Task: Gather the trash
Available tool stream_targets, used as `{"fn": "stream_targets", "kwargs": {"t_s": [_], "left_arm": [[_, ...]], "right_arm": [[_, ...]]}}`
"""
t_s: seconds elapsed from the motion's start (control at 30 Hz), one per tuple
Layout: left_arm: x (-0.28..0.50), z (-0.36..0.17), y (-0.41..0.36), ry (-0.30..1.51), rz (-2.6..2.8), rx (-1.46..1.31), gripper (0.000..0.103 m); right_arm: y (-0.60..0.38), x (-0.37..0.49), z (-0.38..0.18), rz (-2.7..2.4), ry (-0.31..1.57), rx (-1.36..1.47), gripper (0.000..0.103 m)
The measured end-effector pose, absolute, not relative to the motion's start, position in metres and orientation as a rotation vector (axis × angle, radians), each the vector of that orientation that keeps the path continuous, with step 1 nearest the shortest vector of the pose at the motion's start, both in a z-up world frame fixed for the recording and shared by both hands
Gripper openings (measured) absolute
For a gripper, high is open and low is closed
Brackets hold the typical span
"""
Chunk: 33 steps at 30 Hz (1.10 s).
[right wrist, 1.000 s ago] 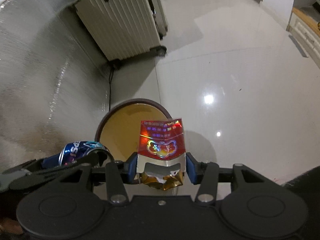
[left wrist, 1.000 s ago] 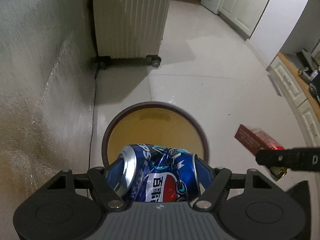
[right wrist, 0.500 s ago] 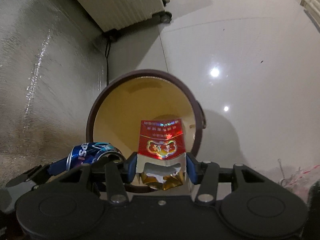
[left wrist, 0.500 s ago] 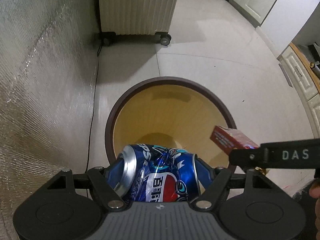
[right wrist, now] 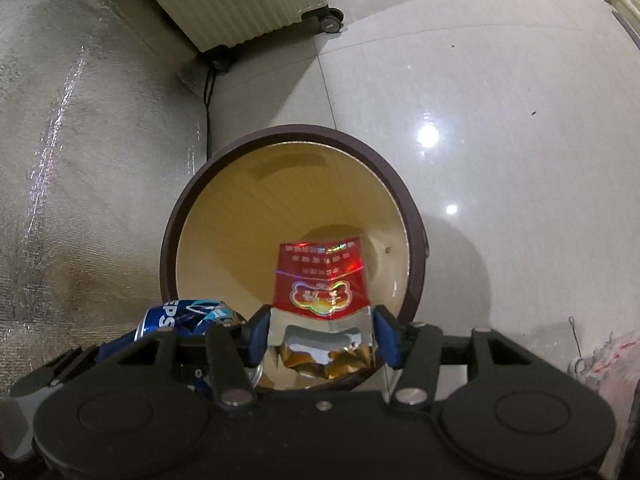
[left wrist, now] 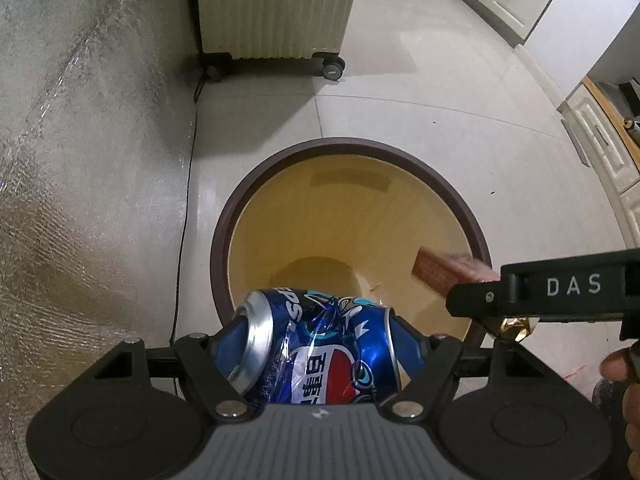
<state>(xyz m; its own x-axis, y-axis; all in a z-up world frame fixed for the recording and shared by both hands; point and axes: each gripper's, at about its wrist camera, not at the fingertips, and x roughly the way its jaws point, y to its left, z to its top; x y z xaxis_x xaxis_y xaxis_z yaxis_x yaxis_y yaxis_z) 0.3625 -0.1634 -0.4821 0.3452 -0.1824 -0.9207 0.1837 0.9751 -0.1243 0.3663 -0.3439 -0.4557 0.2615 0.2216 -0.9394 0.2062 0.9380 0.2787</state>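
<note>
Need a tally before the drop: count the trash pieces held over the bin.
2. A crushed can in the left gripper; a red packet between the right gripper's opening jaws.

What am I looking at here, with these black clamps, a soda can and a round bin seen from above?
No robot: a person carries a two-finger clamp in each hand, each with a wide-angle camera looking along its fingers. One picture is from the left clamp, the other from the right. The left gripper squeezes a dented blue soda can. The right gripper has a red cigarette pack between its fingers, and its jaws are opening. Both hang over a brown-rimmed bin standing on the tiled floor. Behind stands a ribbed white heater on wheels.
</note>
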Motion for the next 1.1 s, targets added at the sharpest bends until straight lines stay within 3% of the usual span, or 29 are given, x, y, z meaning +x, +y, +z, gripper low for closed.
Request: {"fn": "stream_targets", "kwargs": {"t_s": [0.1,0.37,0.5,1.1], "left_arm": [[0.360,-0.480,-0.164,1.179,-0.239,0.011,0.076],[0.362,-0.473,-0.176,1.162,-0.278,0.055,0.079],[0.358,-0.472,-0.172,1.191,-0.256,0.039,0.086],[0.336,-0.434,-0.162,1.220,-0.210,0.093,0.087]], "right_arm": [[-0.347,0.367,-0.456,0.003,1.316,0.392,0.064],[-0.351,0.367,-0.451,-0.006,1.294,0.413,0.064],[-0.353,0.365,-0.446,-0.011,1.285,0.417,0.064],[-0.363,0.335,-0.426,-0.018,1.257,0.394,0.064]]}}
